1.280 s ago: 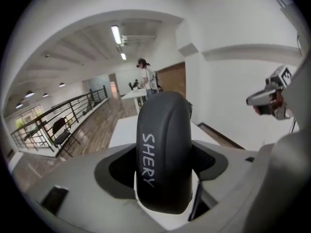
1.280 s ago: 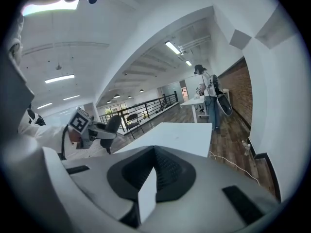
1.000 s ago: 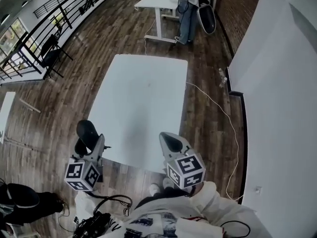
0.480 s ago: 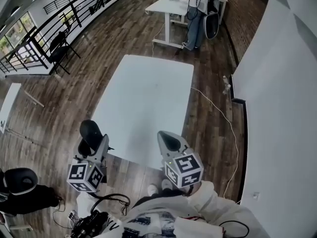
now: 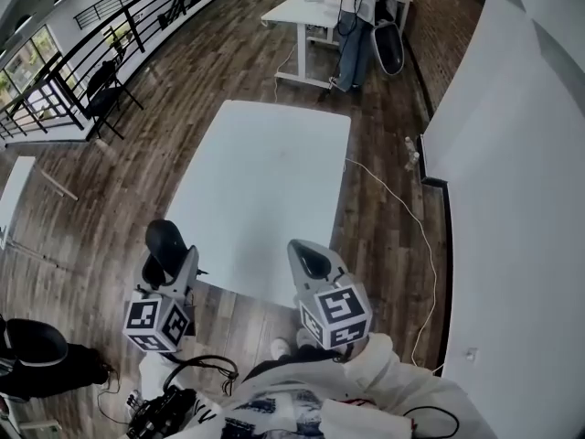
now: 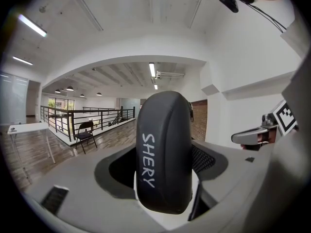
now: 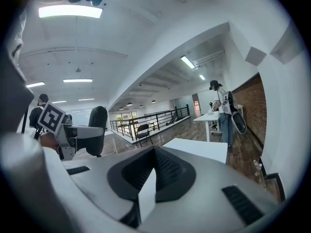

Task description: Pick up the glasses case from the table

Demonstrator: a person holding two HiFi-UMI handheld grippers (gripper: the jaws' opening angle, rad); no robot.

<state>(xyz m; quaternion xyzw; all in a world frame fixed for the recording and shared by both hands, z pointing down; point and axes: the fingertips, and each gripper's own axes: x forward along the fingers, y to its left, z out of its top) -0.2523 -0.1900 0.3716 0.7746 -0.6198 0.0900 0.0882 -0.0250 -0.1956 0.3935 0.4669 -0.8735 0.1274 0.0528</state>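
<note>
We hold two grippers, one in each hand. There is one glasses case (image 5: 163,240). It is black and round at the ends, with the white word SHERY on it. The left gripper (image 5: 172,262) is grasping it. In the left gripper view the case (image 6: 163,149) stands on end, with one jaw pressed on each side.

The case is not on the table. It is up in the air, and in the head view it shows just beside the near left corner of the big white table (image 5: 265,181).

The right gripper (image 5: 311,263) is clenched, its two jaws together with nothing between them. It sits over the near edge of that table.

Each gripper has one cube with black and white squares.

We count three white tables: the big one, one far off (image 5: 302,7), and one at the left edge (image 5: 11,199). One person (image 5: 352,26) stands by the far table. One black chair (image 5: 101,103) stands by the black railing (image 5: 110,16). One white cable (image 5: 402,208) lies on the wood floor (image 5: 119,181).
</note>
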